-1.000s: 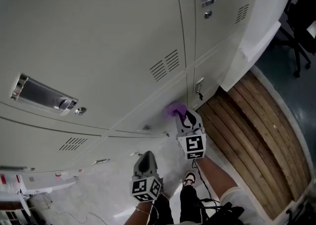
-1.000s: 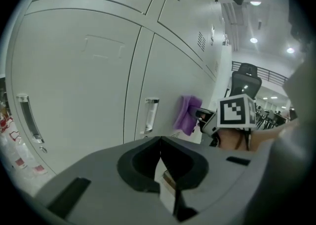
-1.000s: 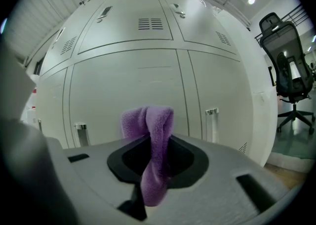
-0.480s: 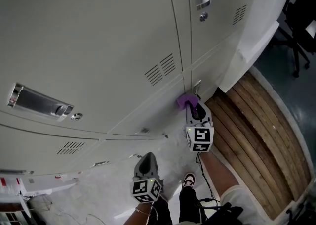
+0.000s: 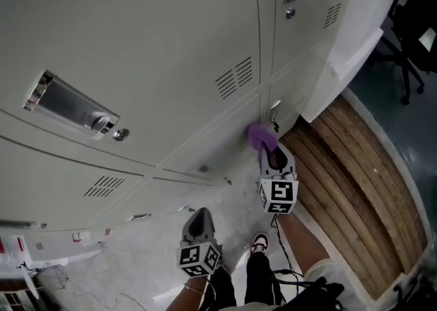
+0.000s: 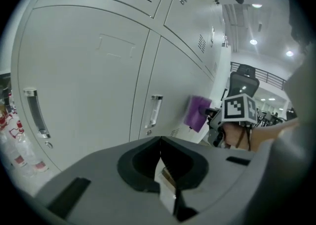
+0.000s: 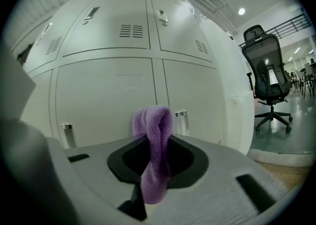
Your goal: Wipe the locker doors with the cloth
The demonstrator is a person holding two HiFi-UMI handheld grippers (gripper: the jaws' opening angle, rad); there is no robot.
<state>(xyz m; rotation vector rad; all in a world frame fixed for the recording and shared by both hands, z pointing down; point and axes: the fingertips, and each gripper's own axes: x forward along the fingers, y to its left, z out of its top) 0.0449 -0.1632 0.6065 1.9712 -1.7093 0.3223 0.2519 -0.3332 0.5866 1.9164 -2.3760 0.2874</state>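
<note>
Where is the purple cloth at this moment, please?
The purple cloth is clamped in the right claw, right of centre in the head view, up at the lower locker doors beside a door handle.

Right gripper jaws pinch purple cloth before locker doors.

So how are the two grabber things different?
The right gripper is shut on a purple cloth; the left gripper is shut on nothing.
The right gripper reaches up to a lower locker door, putting the cloth at it; the left gripper hangs lower and back from the doors.
Both are grey, with their jaws together.
</note>
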